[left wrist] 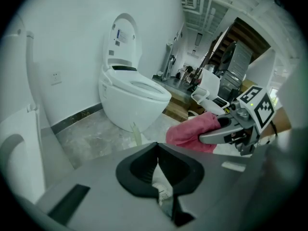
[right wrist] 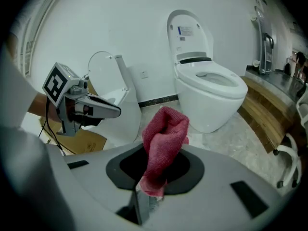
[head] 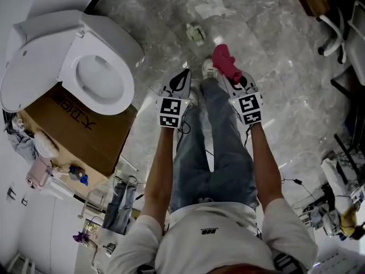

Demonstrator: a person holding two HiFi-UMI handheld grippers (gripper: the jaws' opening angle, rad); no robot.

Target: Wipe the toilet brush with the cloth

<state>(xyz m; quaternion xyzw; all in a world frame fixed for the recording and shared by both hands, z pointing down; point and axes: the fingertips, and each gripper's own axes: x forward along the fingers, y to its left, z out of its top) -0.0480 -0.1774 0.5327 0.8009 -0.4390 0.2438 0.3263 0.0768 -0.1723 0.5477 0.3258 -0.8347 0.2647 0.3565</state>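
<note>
**Q:** Claw status, both sides?

**A:** Right claw (right wrist: 155, 177): clamped on the cloth (right wrist: 166, 129), which stands up red and bunched out of the jaws. Left claw (left wrist: 157, 153): jaws together, nothing between them.

**Q:** What does each view add?

**A:** Only the right gripper view shows the clamp point on the cloth. The left gripper view shows the cloth from the side, hanging ahead of the right claw. Only the head view shows both claws held side by side above the person's legs (head: 211, 153).

**Q:** Brush position?

**A:** A pale item (head: 195, 33) lies on the floor (head: 285, 96) ahead of the shoes, apart from both claws. Whether it is the brush cannot be told.

**Q:** Surface and room?

**A:** The floor is grey veined stone and the walls are white. One toilet (head: 97, 73) sits on a cardboard box (head: 85, 133) at the person's left, lid up. A second toilet (left wrist: 134, 95) stands on the floor ahead, lid up, beside a wooden platform (right wrist: 262, 105).
</note>
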